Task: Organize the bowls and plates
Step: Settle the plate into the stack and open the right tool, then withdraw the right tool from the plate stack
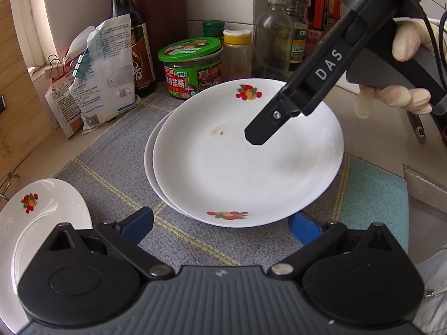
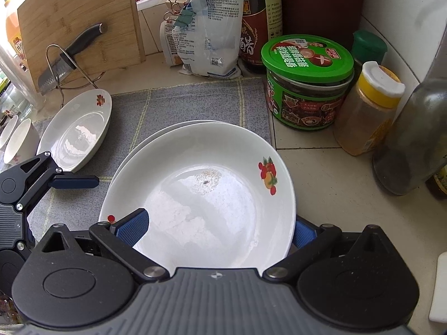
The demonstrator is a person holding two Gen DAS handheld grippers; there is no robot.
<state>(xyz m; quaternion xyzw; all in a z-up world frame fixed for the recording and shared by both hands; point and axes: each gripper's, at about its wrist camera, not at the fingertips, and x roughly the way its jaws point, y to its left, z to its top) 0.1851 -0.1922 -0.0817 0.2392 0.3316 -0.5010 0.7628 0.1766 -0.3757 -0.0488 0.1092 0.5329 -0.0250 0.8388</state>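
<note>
Clearly we are dealing with glazed white ceramic: the deep white plate with fruit decals [image 2: 201, 192] sits on a second matching white plate [image 2: 156, 134], offset a little, both on the grey checked cloth mat [image 2: 195, 100] over the bench. A third fruit-printed white plate [image 2: 81, 131] lies well apart at the mat's left end, near two small white bowls [image 2: 16, 139].

Our right gripper [image 2: 220, 226] has its jaws spread wide, one blue pad over the inside of the top plate's near rim, the other just outside and under it; we cannot tell whether either pad touches. Nothing is gripped yet. Our left gripper [image 1: 220, 223] hangs just short of the stack, jaws fully apart and empty.

We judge the plate stiff, moderately heavy, brittle and slick, with shiny patches inside. The sloping rim is the only hold: pinch it deep, one pad inside and one beneath. Held at one edge the plate will want to droop, so we should lift slowly and keep it from scraping the plate below or knocking the green-lidded sauce jar [image 2: 307, 83].
</note>
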